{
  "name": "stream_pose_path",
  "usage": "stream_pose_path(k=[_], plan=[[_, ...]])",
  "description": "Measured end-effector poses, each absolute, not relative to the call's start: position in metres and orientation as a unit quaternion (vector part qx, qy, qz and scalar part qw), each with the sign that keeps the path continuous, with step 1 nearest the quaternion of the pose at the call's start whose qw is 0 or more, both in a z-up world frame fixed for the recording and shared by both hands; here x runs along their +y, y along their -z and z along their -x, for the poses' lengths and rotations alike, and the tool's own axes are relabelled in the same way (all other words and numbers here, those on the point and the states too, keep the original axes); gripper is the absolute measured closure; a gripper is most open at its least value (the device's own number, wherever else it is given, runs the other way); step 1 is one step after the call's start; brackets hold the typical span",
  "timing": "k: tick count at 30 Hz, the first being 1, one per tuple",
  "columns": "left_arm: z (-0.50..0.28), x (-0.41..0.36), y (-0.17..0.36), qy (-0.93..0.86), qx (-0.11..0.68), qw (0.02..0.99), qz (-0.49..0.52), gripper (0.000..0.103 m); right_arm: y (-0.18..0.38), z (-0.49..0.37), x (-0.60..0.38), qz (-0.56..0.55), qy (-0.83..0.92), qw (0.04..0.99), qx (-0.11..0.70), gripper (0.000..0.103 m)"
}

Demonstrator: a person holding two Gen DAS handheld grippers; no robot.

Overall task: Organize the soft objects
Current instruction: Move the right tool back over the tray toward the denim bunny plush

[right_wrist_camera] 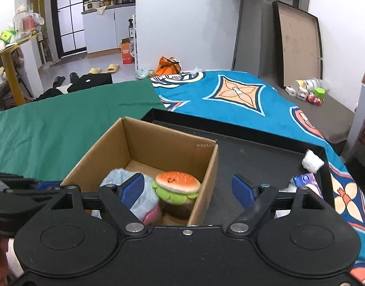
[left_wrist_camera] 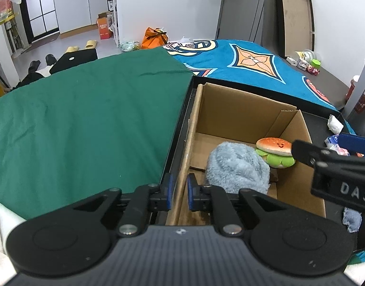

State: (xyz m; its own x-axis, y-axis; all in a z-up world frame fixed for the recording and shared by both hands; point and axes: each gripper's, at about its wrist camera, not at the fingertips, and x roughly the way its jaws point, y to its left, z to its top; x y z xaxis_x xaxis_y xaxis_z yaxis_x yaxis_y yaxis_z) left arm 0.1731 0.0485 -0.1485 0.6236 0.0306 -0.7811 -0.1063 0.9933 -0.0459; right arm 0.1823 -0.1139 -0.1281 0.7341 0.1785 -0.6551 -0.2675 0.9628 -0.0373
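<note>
Step in hand, as judged: loading soft items into the open brown cardboard box (right_wrist_camera: 158, 147). Two are already inside. The fluffy grey-blue plush bundle (left_wrist_camera: 237, 166) lies on the box floor toward the near side. The plush hamburger toy with a smiling bun and green lettuce frill (right_wrist_camera: 176, 187) rests beside it, against the right-hand wall.

Left claw (left_wrist_camera: 180, 191): its blue pads stand narrowly apart astride the upper edge of the box's left wall. Whether they pinch the cardboard cannot be told. It appears placed to steady the box.

Right claw (right_wrist_camera: 188, 189): spread wide and empty, poised over the near right corner of the box. One finger is inside, near the bundle; the other is outside the wall.

Remaining work: a small white fluffy piece (right_wrist_camera: 312, 162) and a blue-and-purple packet (right_wrist_camera: 304, 182) lie on the shallow black tray (right_wrist_camera: 254, 147) to the right of the box. A scrap of grey-blue fabric (left_wrist_camera: 351, 219) shows by the tray's near side. The next move likely calls for the right claw to withdraw from the box, swing right and close gently on one of these.

Surface: the tray and box rest on a bed. A plain green cloth (left_wrist_camera: 87, 119) covers its left part; a blue patterned blanket with orange diamonds (right_wrist_camera: 242, 95) covers the right.

Room: white walls and a tiled floor with yellow slippers (right_wrist_camera: 103, 69). An orange bag (right_wrist_camera: 169, 65) sits beyond the bed.
</note>
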Motion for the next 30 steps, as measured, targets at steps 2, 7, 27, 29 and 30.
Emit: stream_pose_path(k=[2,7,27,29,30], plan=[[-0.173,0.047,0.148,-0.041,0.435,0.899,0.039,0.089,0.128,-0.179,-0.118,0.059,-0.119,0.929,0.346,0.021],[-0.173,0.046,0.147,-0.040,0.437,0.897,0.041,0.086,0.128,-0.169,-0.130,0.046,-0.111,0.929,0.349,0.021],[-0.163,0.020,0.142,-0.047,0.426,0.903,-0.030,0.045,0.146,-0.142,-0.190,0.004,-0.061,0.929,0.365,0.020],[-0.163,0.018,0.143,-0.047,0.428,0.902,-0.035,0.045,0.148,-0.140,-0.198,-0.001,-0.055,0.928,0.368,0.020],[-0.163,0.017,0.143,-0.047,0.428,0.902,-0.037,0.045,0.149,-0.140,-0.202,-0.004,-0.051,0.928,0.369,0.020]])
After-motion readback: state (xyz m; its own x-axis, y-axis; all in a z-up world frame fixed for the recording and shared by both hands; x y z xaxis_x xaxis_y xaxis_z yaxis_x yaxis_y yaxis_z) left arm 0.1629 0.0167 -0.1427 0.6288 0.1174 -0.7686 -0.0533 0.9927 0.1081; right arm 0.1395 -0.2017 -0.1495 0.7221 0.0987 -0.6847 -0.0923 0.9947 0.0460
